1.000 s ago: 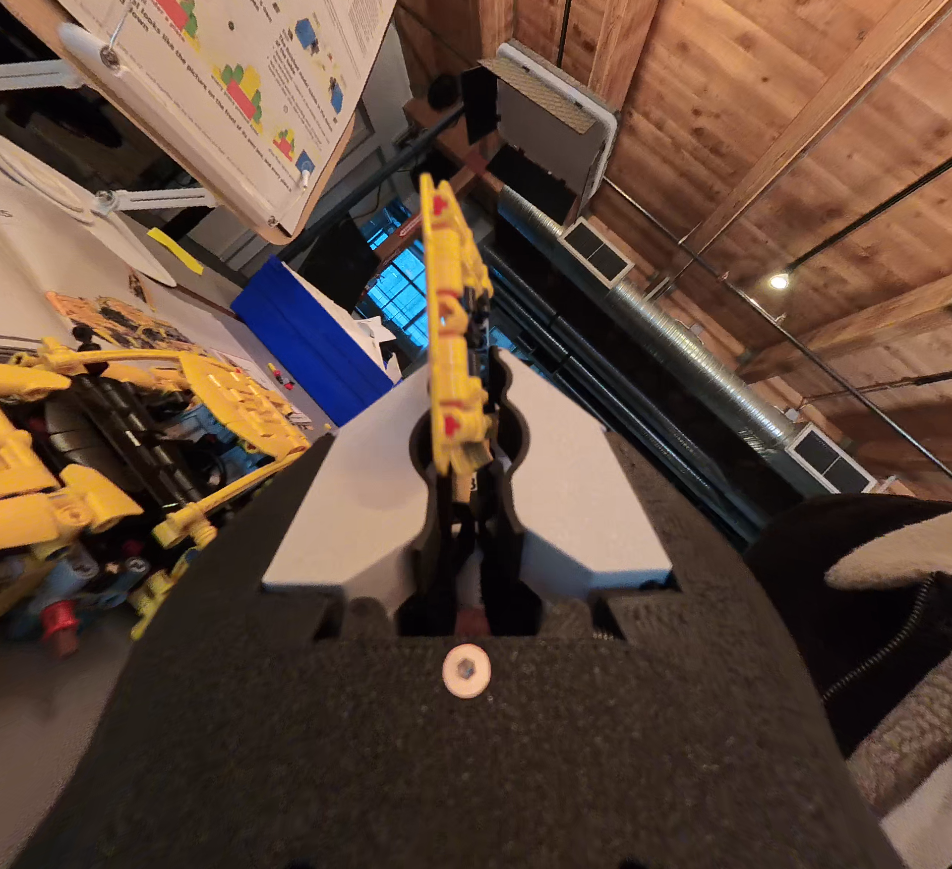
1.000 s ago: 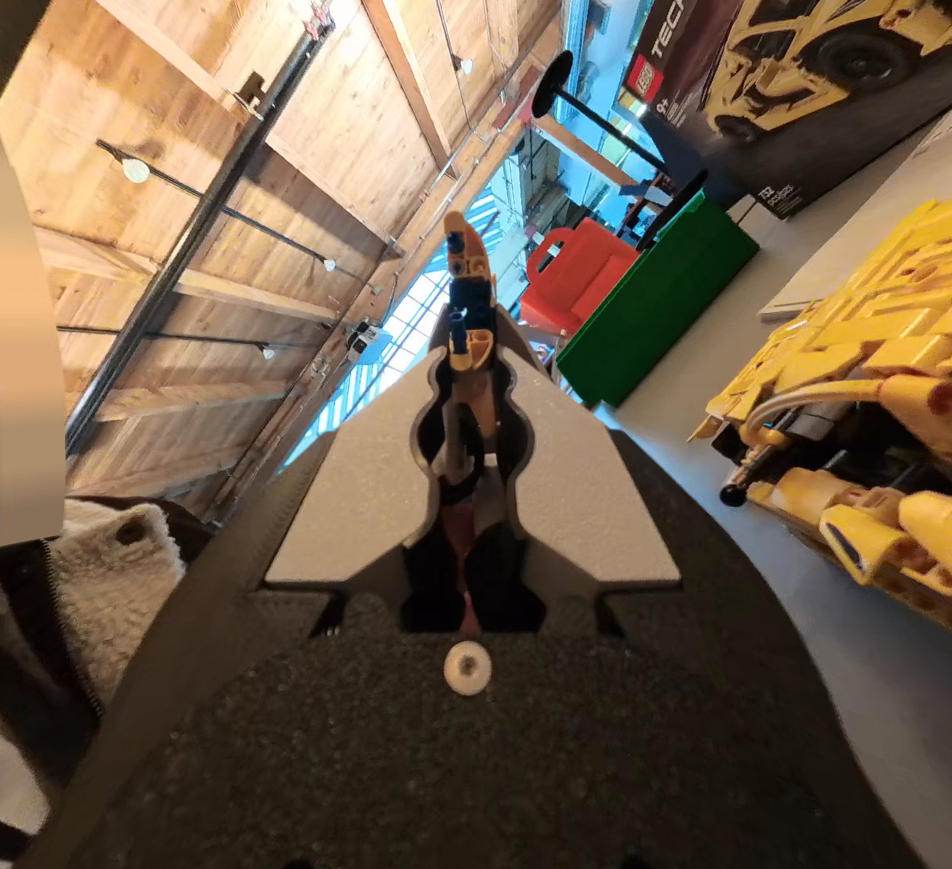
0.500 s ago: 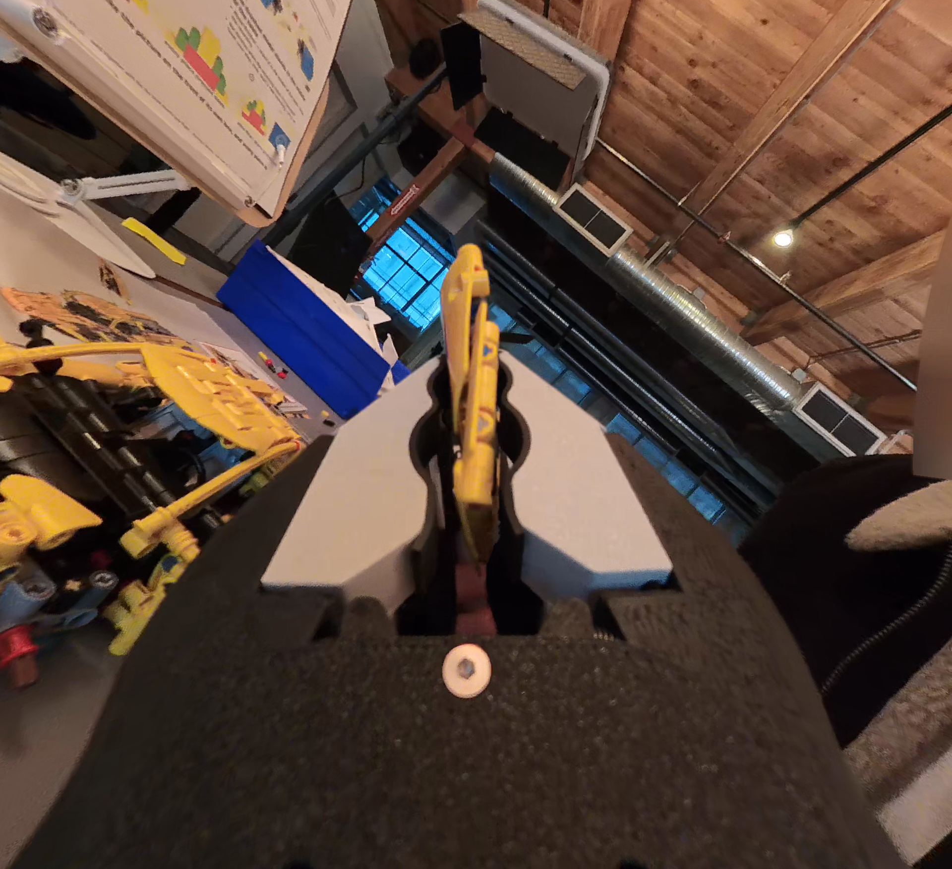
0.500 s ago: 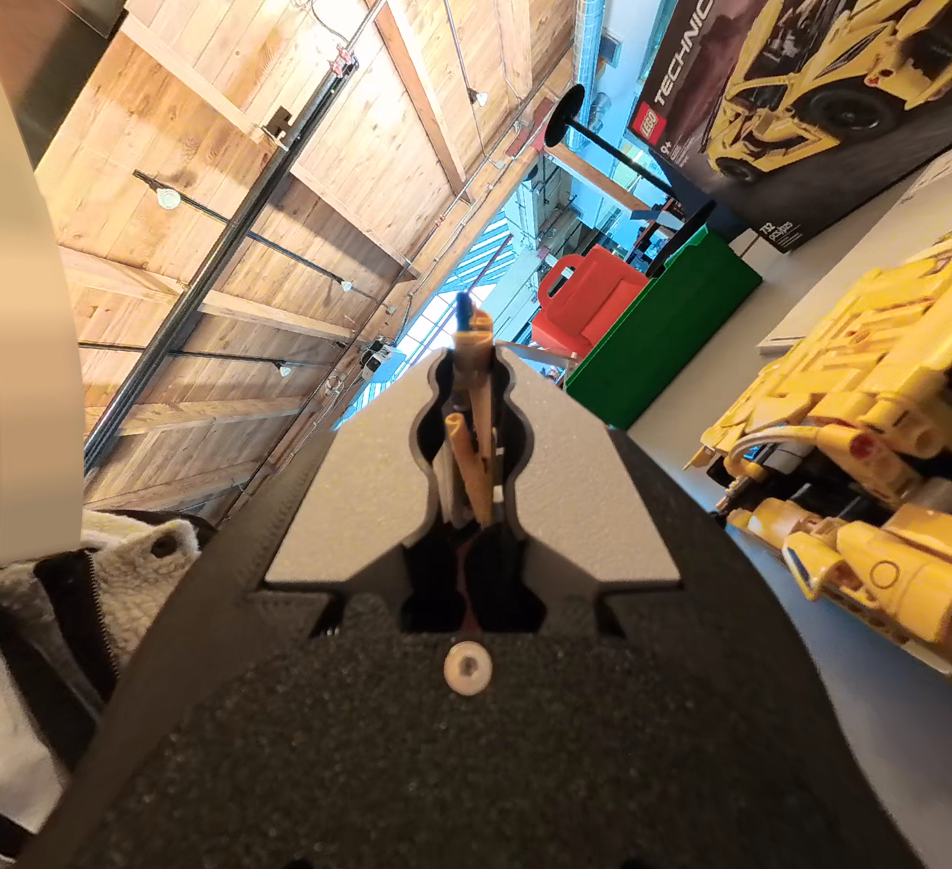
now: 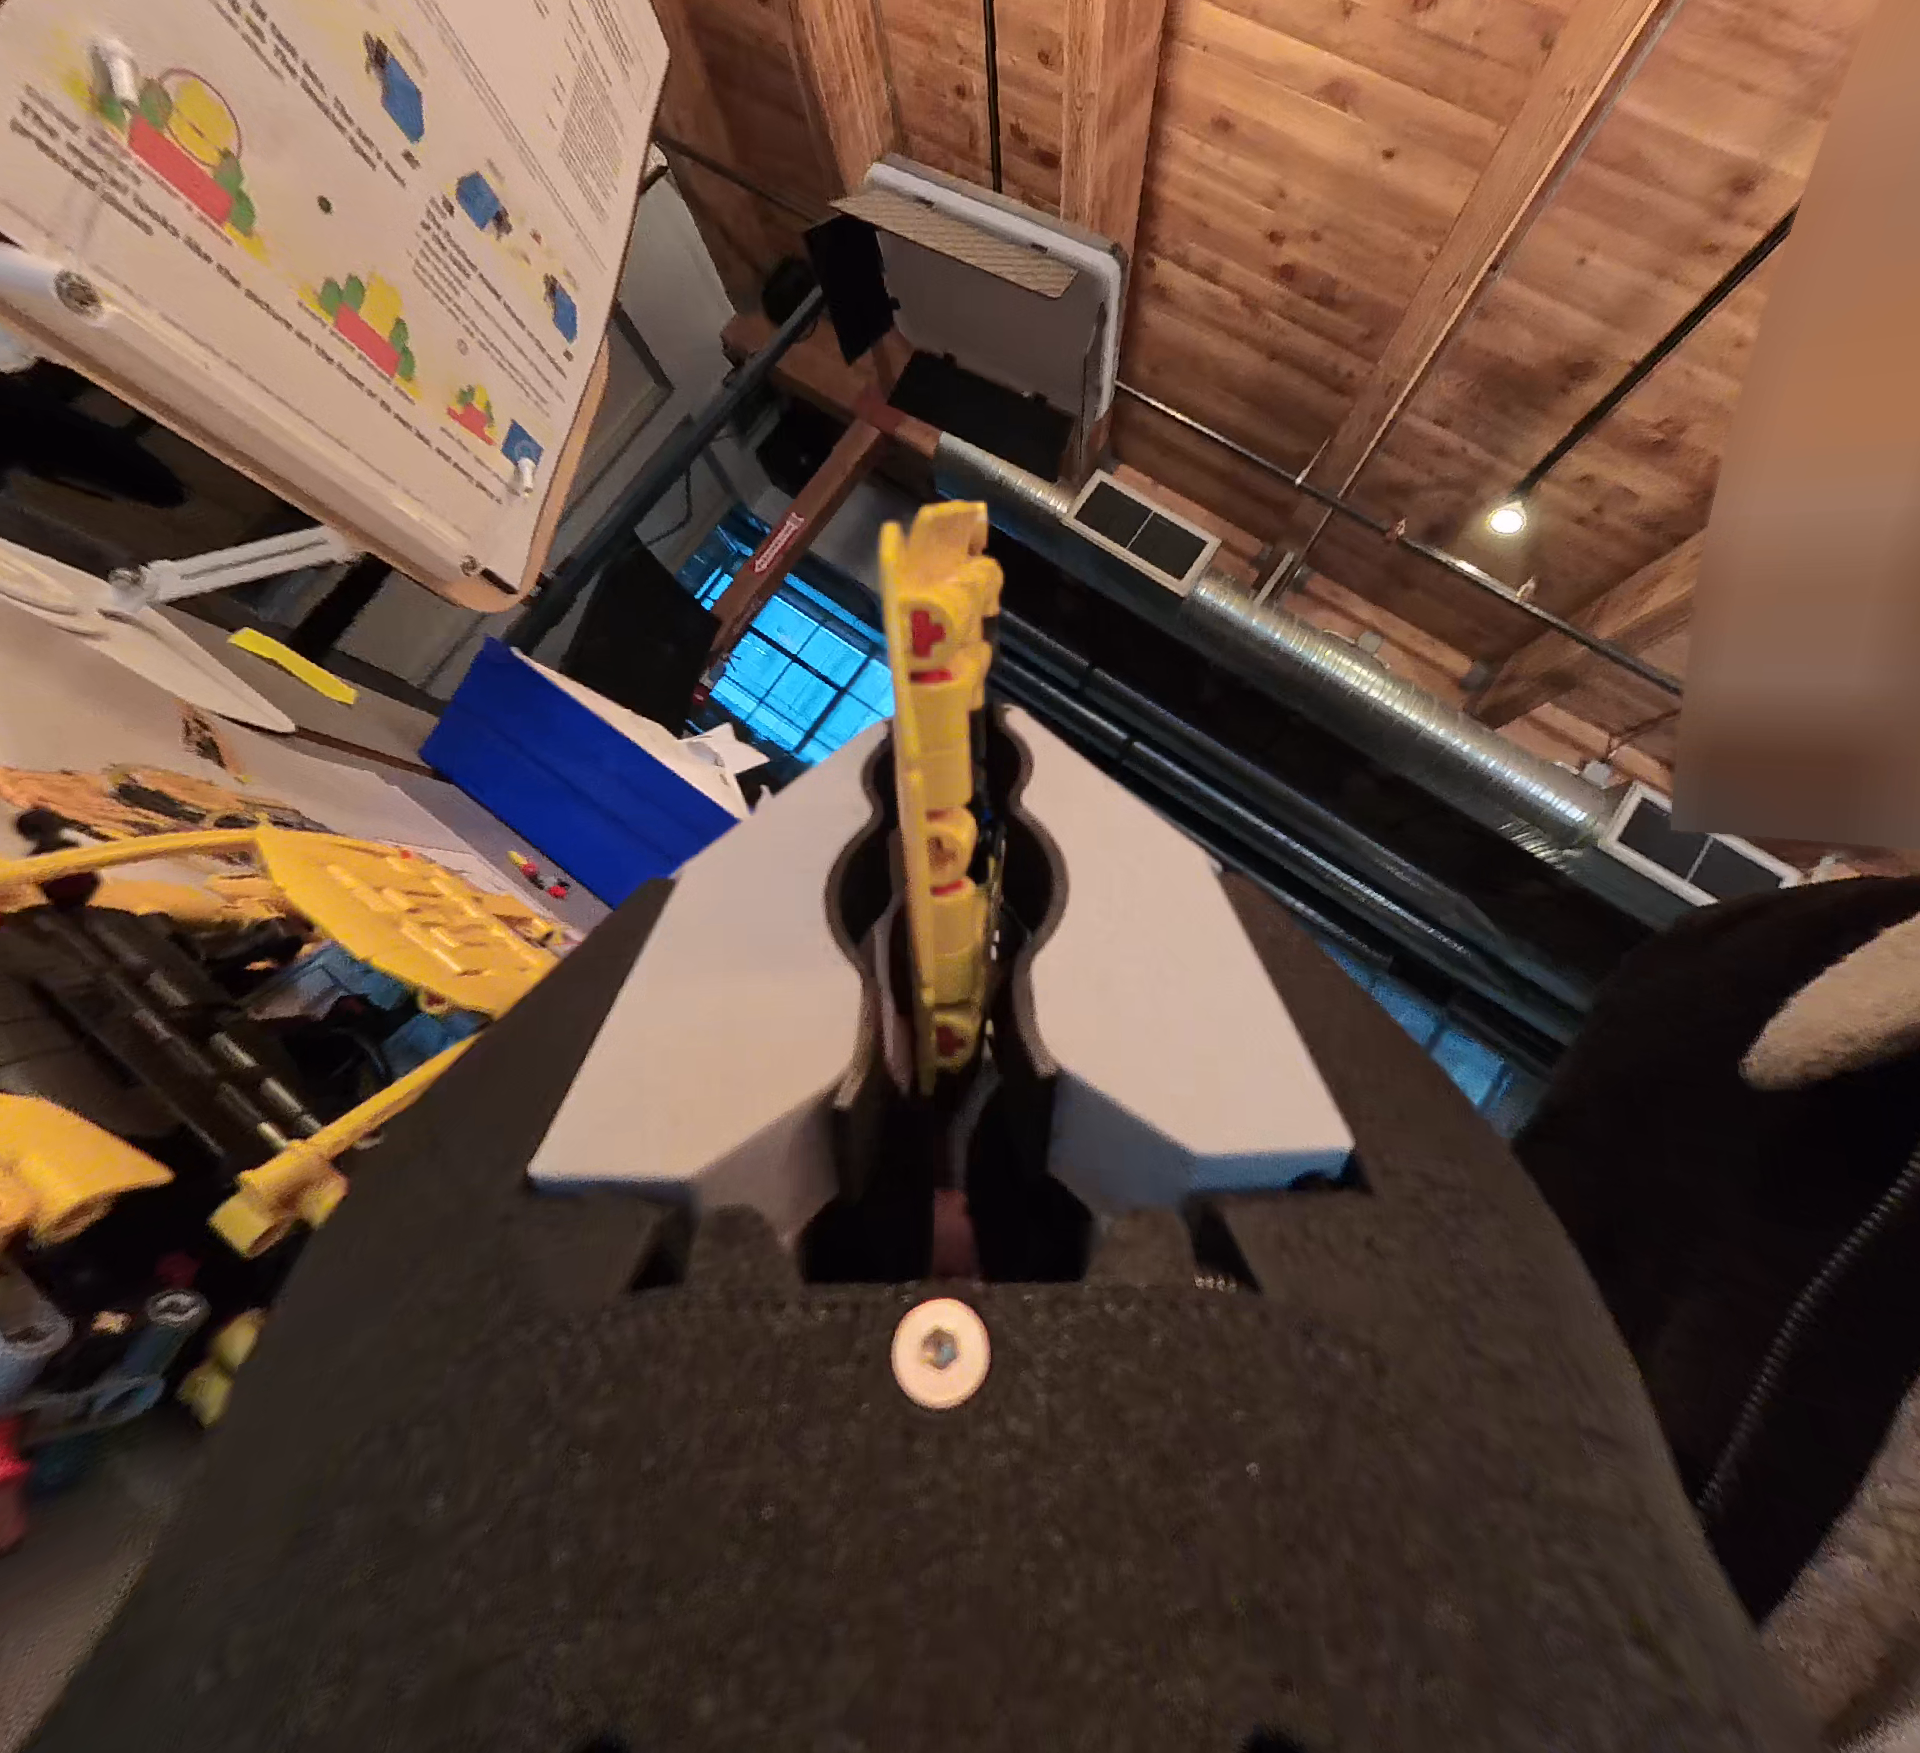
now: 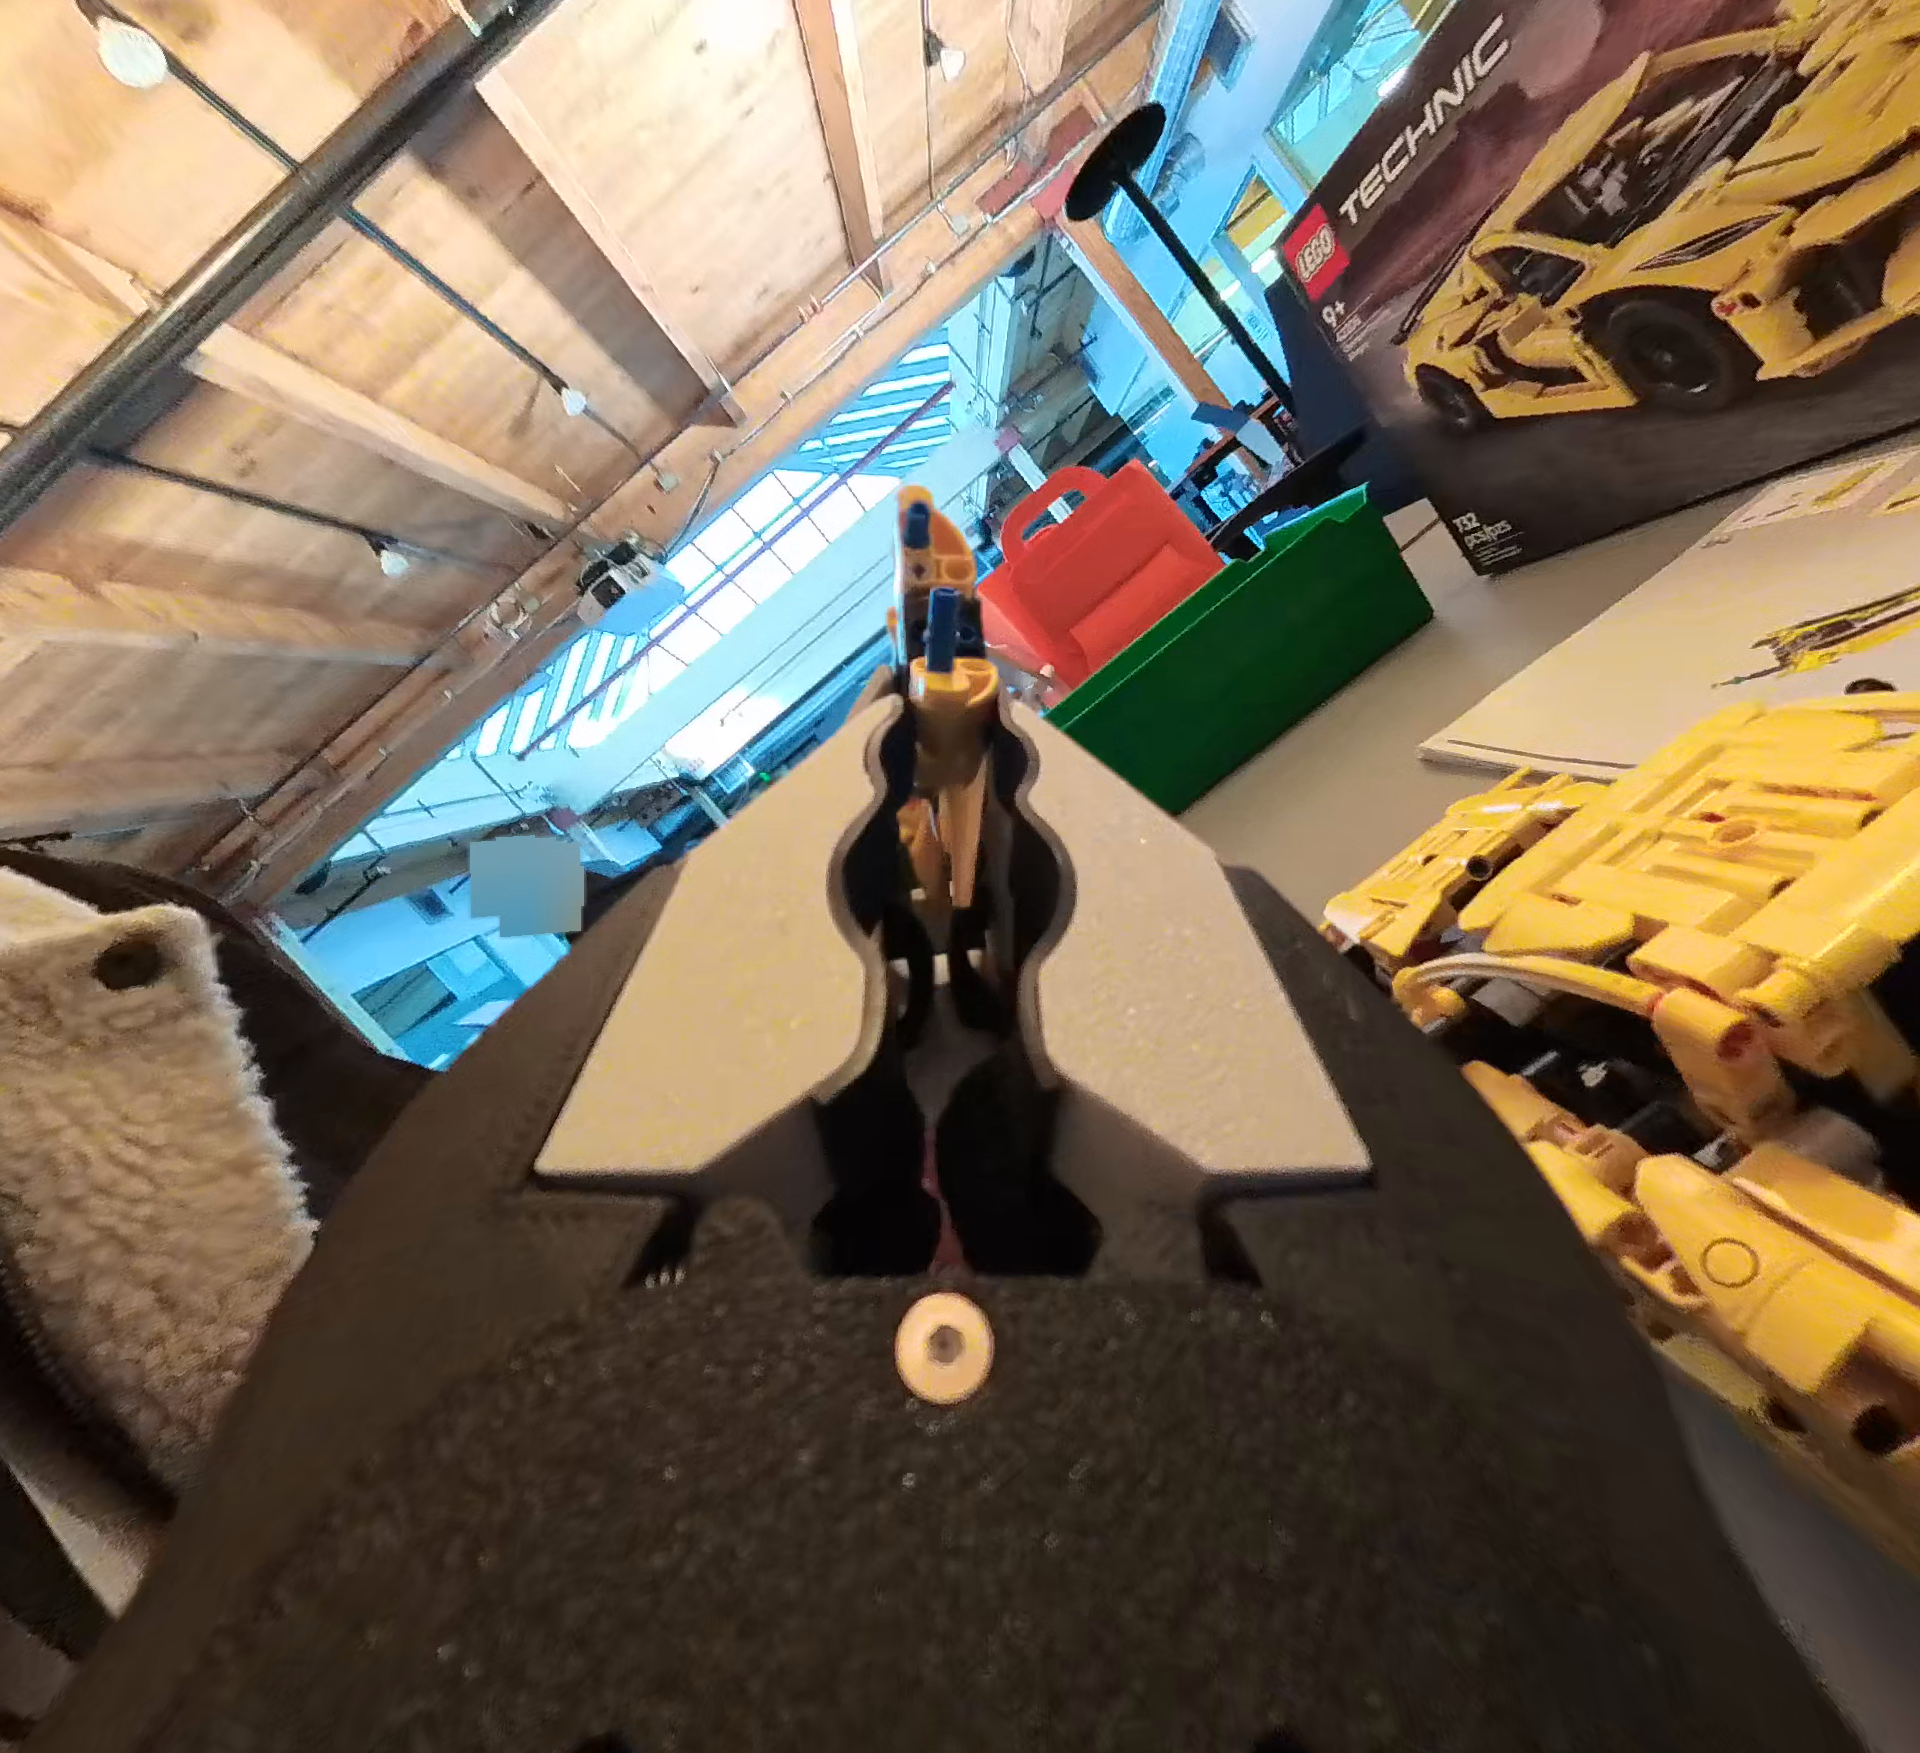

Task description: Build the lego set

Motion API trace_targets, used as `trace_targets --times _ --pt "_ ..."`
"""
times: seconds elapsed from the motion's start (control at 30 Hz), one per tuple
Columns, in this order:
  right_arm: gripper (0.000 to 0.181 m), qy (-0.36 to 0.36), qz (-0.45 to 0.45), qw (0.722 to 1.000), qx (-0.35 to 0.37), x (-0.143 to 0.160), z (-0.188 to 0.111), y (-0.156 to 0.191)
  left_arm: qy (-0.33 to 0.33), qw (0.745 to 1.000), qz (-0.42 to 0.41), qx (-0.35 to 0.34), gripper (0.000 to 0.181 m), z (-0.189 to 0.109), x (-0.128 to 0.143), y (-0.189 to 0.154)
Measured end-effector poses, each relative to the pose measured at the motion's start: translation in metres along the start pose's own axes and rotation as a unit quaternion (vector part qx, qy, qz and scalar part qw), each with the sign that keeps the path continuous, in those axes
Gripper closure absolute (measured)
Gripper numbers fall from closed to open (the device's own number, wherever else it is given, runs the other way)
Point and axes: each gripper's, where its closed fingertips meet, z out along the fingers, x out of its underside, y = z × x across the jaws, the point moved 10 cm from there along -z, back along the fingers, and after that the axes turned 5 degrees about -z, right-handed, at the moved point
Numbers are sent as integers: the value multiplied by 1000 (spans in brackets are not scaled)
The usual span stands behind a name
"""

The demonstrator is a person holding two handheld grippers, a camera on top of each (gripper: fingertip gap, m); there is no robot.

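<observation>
My left gripper [image 5: 940,768] is shut on a flat yellow lego panel [image 5: 935,664] with red pins, held edge-on and pointing up at the ceiling. The part-built yellow lego car [image 5: 395,914] sits on the table at the lower left of the left wrist view. My right gripper [image 6: 945,747] is shut on a small yellow lego piece [image 6: 940,654] with blue pins, also raised toward the ceiling. The yellow car [image 6: 1662,872] lies at the right of the right wrist view. Neither gripper shows in the other's view.
An instruction board [image 5: 312,145] on a white arm hangs at upper left, with a blue bin [image 5: 561,768] behind the car. In the right wrist view stand a green bin [image 6: 1247,643], a red bin [image 6: 1091,571], the set's box [image 6: 1610,228] and an open booklet [image 6: 1662,643]. A fleece sleeve [image 6: 125,1132] shows at left. Less than 4 cm separates the two grippers' tips.
Both grippers have tilted and shifted slightly while staying raised. The yellow panel has turned in the left gripper's view, and the small piece sticks out farther from the right gripper than half a second ago.
</observation>
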Motion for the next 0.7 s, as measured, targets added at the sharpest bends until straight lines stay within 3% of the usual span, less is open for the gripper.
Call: trace_targets --times 0.17,0.27,0.7 --pt "167 17 -64 998 12 -6 2 6 -3 998 -54 25 167 -1 0 3" --pt "167 30 -42 999 -6 -13 -1 6 5 996 -78 36 166 1 2 4" --pt "167 85 -70 994 -20 -29 -5 10 81 996 -9 31 167 11 15 -6"
